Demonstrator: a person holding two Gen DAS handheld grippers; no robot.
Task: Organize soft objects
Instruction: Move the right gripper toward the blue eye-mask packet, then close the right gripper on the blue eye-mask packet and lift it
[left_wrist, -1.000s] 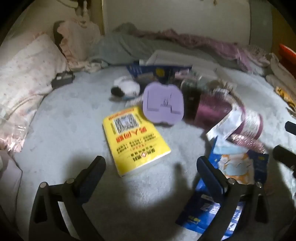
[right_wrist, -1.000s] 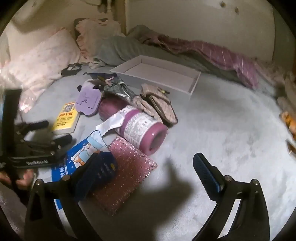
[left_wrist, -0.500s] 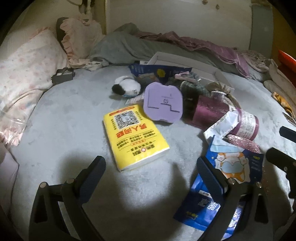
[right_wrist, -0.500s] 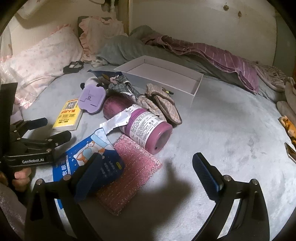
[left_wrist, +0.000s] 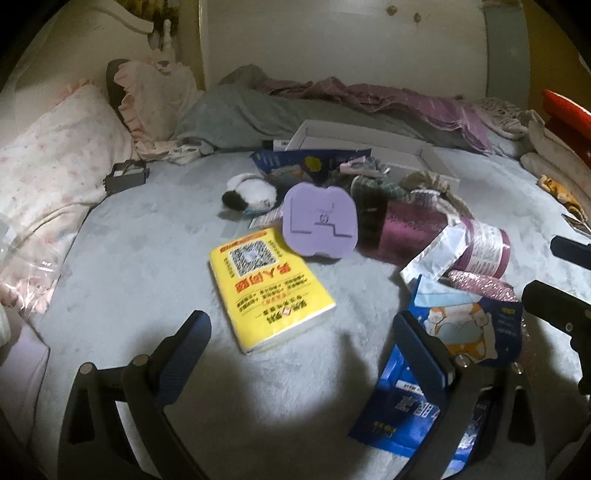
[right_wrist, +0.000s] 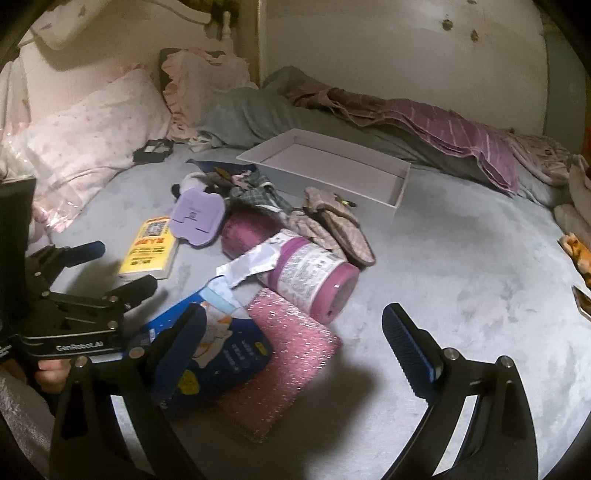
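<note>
A heap of items lies on the grey bed cover: a yellow tissue pack (left_wrist: 269, 288) (right_wrist: 151, 248), a lilac pad (left_wrist: 320, 220) (right_wrist: 197, 216), a purple canister (right_wrist: 312, 282) (left_wrist: 480, 249), a glittery pink pouch (right_wrist: 284, 363), a blue wipes packet (left_wrist: 436, 365) (right_wrist: 221, 354), plaid cloth (right_wrist: 332, 225) and a small black-and-white plush (left_wrist: 251, 192). A white open box (right_wrist: 332, 166) sits behind them. My left gripper (left_wrist: 301, 343) hovers open just in front of the tissue pack. My right gripper (right_wrist: 291, 343) hangs open over the pouch and packet, holding nothing.
Pink pillows (left_wrist: 55, 155) lie at the left, with a small black object (left_wrist: 125, 177) beside them. Grey and purple bedding (right_wrist: 388, 110) is bunched along the far wall. More cloth and an orange item (right_wrist: 576, 254) sit at the right edge. Bare cover (right_wrist: 480, 266) spreads right of the heap.
Both cameras have tilted up and drawn back a little, so more of the wall and headboard shows. The items on the bed have not moved; both grippers stay open.
</note>
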